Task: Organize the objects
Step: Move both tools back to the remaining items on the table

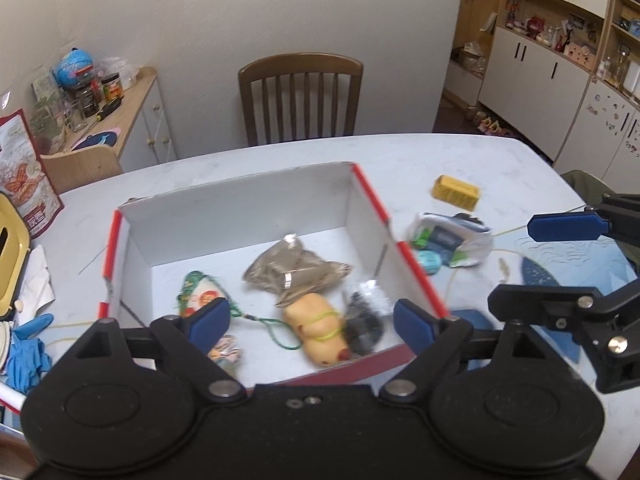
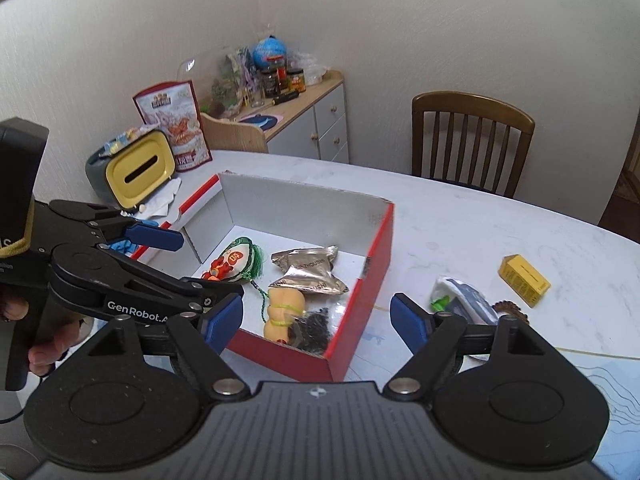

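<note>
A red-and-white cardboard box (image 1: 370, 192) (image 2: 374, 264) stands open on the white table. Inside lie a silver foil packet (image 1: 296, 272) (image 2: 308, 270), a yellow gourd toy (image 1: 320, 332) (image 2: 282, 312), a black bag (image 1: 366, 320) (image 2: 316, 326) and a green-tasselled charm (image 1: 200, 292) (image 2: 232, 262). Right of the box rest a white pouch (image 1: 452, 240) (image 2: 464, 298) and a small yellow box (image 1: 456, 192) (image 2: 524, 280). My left gripper (image 1: 312, 328) (image 2: 196, 264) hovers open over the box's near side, holding nothing. My right gripper (image 2: 318, 320) (image 1: 500, 272) is open and empty beside the box's right corner.
A yellow-lidded tissue box (image 2: 140, 166), a snack bag (image 2: 172, 120) and blue gloves (image 1: 28, 352) crowd the table's left end. A wooden chair (image 1: 300, 96) stands at the far side. A blue mat (image 1: 580, 264) covers the right near part. A hand (image 2: 40, 344) holds the left gripper.
</note>
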The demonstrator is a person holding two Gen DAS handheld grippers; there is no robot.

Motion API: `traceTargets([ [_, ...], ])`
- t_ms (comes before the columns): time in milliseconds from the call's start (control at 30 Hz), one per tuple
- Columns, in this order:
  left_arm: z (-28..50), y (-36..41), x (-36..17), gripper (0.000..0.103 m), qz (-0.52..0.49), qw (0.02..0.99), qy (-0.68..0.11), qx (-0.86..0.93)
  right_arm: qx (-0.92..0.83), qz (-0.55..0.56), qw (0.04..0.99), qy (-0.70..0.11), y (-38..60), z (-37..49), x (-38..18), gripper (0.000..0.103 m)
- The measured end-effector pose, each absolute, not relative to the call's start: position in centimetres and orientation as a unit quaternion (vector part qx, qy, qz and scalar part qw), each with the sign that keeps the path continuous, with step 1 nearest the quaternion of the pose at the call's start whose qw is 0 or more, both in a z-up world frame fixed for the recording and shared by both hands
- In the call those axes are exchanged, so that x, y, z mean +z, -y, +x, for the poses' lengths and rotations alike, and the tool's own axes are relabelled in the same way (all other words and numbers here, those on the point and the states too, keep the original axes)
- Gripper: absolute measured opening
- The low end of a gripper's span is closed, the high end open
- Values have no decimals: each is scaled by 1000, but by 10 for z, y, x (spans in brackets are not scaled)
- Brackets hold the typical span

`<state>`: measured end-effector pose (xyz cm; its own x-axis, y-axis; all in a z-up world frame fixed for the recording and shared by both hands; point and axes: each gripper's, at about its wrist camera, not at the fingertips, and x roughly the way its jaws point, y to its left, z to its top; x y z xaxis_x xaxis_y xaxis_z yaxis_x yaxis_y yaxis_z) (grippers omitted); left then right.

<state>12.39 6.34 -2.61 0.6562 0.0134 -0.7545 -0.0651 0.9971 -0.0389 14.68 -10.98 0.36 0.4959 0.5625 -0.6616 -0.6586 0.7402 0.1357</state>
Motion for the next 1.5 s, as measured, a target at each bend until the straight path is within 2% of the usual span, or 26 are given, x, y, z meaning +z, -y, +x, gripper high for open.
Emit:
traceTargets([
  [300,127,-22,-23,95,-34,914,-404,6,347,-36,871,-346,171,150,6,85],
  [433,131,-4,-24,100,-35,916,-399,3,338,-30,876,-343,197,155,4,92],
  [600,137,19,-27,102,-40,920,-389,2,320,-18,883,-344,227,168,-4,96],
  [1067,168,80,-53,102,-57,924,-376,30,274,-4,889,-368,287,224,-37,96],
  [1500,203,117,-75,102,-73,922,-378,33,274,-18,877,-394,304,274,-69,96],
])
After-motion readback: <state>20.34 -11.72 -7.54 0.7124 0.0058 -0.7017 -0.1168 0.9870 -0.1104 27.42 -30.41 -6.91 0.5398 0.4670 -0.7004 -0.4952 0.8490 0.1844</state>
